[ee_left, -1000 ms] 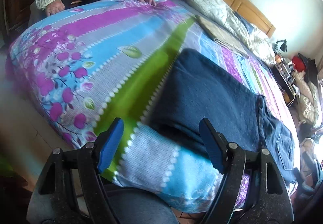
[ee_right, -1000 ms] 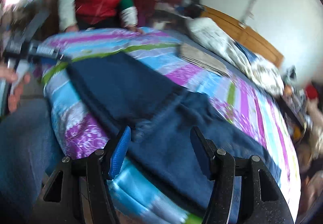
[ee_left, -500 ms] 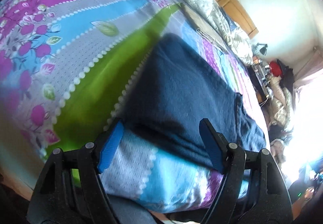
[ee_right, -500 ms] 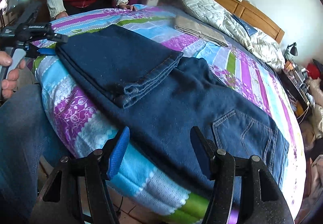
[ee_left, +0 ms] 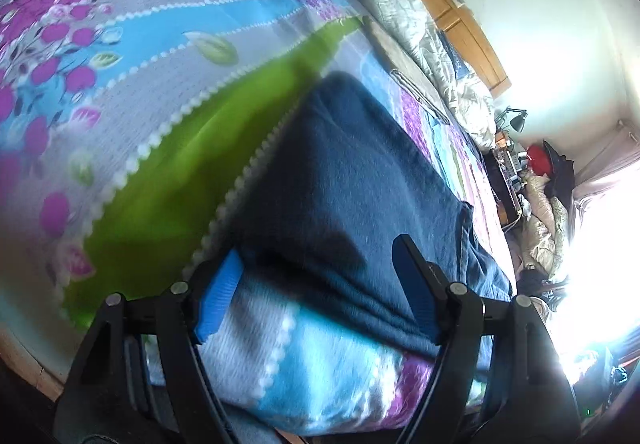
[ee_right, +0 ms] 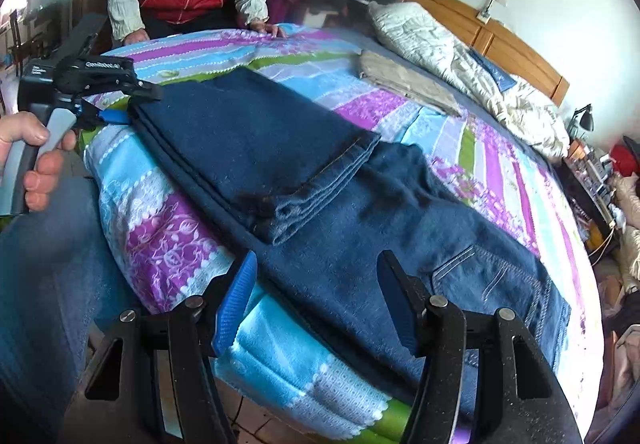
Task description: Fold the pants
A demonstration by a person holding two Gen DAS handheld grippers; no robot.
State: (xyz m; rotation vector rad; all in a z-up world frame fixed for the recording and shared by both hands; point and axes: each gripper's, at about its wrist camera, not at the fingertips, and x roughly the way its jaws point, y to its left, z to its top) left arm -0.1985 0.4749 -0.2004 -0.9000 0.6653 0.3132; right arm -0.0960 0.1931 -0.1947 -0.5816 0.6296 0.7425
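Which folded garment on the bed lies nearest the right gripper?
The dark blue jeans, spread just ahead of the open right gripper; the beige folded garment lies farther back beside the white quilt.

The dark blue denim pants [ee_right: 340, 244] lie flat on the striped floral bedspread [ee_right: 180, 240], near its front edge. Their 2 legs are folded back over the thigh part, hems stacked and slightly rumpled. The seat end, with a stitched back pocket, lies spread to the right.

My left camera sits close at the bed's [ee_left: 120, 92] near corner; my right looks across from farther back. Both share the jeans [ee_right: 360, 228].
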